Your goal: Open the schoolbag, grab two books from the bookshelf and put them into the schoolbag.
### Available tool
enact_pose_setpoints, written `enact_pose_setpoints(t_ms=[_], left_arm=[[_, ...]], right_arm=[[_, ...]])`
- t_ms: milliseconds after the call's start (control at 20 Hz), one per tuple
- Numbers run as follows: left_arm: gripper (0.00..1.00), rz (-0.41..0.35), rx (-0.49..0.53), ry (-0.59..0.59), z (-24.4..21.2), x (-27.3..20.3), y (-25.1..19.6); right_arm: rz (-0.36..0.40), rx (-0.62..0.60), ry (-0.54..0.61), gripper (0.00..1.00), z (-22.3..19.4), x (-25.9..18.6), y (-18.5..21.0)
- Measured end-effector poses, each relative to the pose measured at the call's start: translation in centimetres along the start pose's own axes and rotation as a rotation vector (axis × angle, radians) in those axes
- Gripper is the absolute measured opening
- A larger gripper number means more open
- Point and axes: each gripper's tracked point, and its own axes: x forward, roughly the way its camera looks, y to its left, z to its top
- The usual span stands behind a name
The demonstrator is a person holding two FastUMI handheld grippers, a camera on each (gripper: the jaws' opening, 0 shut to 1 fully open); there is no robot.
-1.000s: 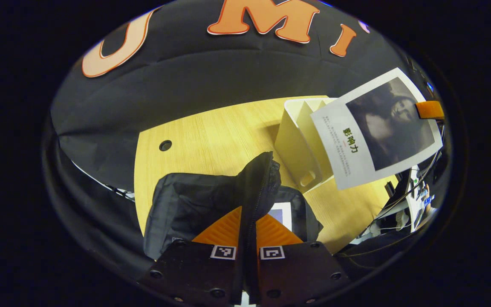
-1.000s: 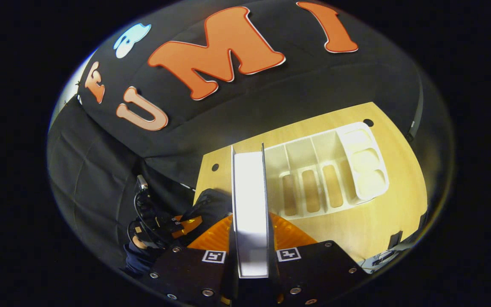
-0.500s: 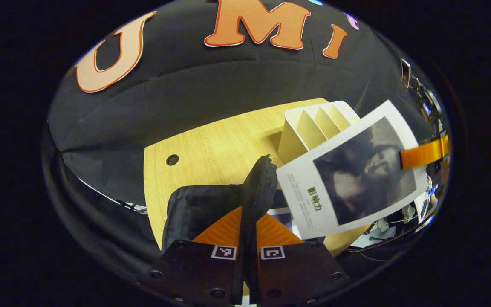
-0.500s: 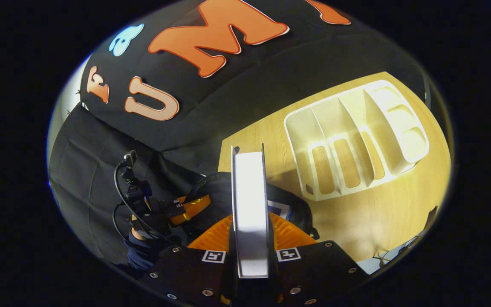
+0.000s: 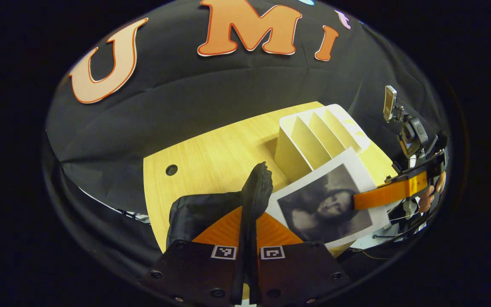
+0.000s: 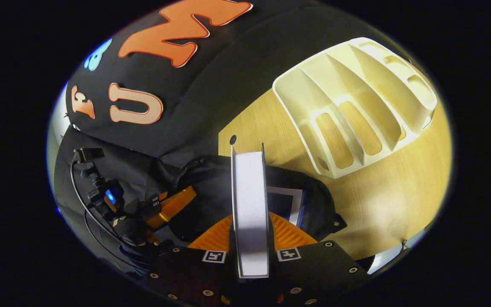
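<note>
Black cloth is backing a pale wooden surface [image 5: 211, 149], and on it the cream bookshelf [image 6: 356, 111] is standing with its slots bare. Left tongs [image 5: 247, 236] are pinching the zipper edge [image 5: 256, 187] of the black schoolbag [image 5: 198, 209], lifting that flap upright so the mouth is gaping. Right tongs [image 6: 250, 232] are clamping a white book [image 6: 249, 192] edge-on, its long axis running straight out toward twelve o'clock in the right gripper view, with the bag's opening lying just beyond and beneath the book's far end. Inside that opening, at about one o'clock of the book, a light-edged cover of a first book [image 6: 286, 200] seems to be showing. From the left gripper view, the held book's picture cover [image 5: 326, 204] is hanging at three o'clock of the raised flap, very near it. My read: the coming move is turning on tipping that long axis down into the gap beside the flap. The right tongs are the nearer to do it, while the left ones are only propping the mouth open.
</note>
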Motion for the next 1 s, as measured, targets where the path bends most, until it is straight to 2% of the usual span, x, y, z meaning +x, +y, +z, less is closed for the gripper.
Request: enact_pose_setpoints(t_ms=[200,500,600,750,800,850,1000], left_arm=[[0.07,-0.022,-0.016,-0.013,0.1,-0.1,-1.0],[0.06,-0.041,0.002,-0.051,0.9,-0.9,-2.8],[0.07,-0.075,-0.005,-0.050,0.7,-1.0,-4.2],[0.06,-0.086,0.031,-0.052,1.0,-1.1,-6.0],[0.06,-0.090,0.039,-0.052,0.9,-1.1,-6.3],[0.06,-0.091,0.042,-0.054,1.0,-1.0,-6.4],[0.07,-0.078,0.038,-0.053,0.8,-0.8,-5.9]], right_arm=[[0.022,0.057,0.026,0.29,-2.1,3.4,-0.4],[0.079,0.106,-0.035,0.28,-3.2,6.4,0.4],[0.083,0.119,-0.036,0.28,-3.6,7.5,0.4],[0.092,0.112,-0.038,0.28,-4.3,9.2,0.5],[0.094,0.107,-0.039,0.40,-4.4,9.7,0.6],[0.092,0.091,-0.039,0.28,-4.5,10.3,0.5],[0.083,0.057,-0.030,0.30,-4.4,12.0,0.2]])
